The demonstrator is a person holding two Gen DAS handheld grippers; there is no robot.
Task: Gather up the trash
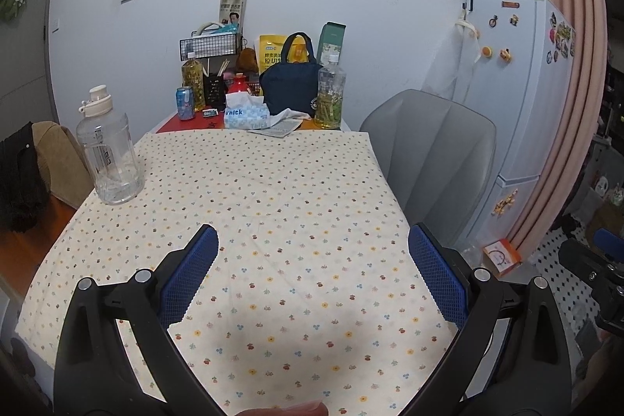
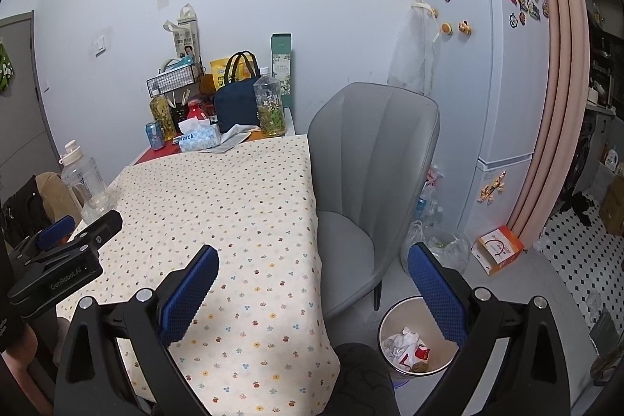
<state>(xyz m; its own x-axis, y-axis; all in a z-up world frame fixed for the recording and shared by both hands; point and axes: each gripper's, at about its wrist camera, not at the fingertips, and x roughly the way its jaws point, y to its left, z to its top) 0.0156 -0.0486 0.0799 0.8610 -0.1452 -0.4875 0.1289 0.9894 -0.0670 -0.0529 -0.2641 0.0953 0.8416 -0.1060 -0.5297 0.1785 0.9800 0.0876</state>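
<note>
Desk (image 1: 273,182) w/ floral cloth looks cleared; trash sits in bin (image 2: 390,322) on floor by chair (image 2: 370,162). Left gripper (image 1: 312,271) & right gripper (image 2: 312,271): jaws spread, empty. Next: scan far clutter for leftovers.

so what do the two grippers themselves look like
Both match: the left gripper and right gripper have black plastic frames with silver pivot bolts and two fingers faced with blue textured pads. Seen from the right wrist view, the left gripper's black body carries white "GenRobot.AI" lettering. No cables show.
</note>
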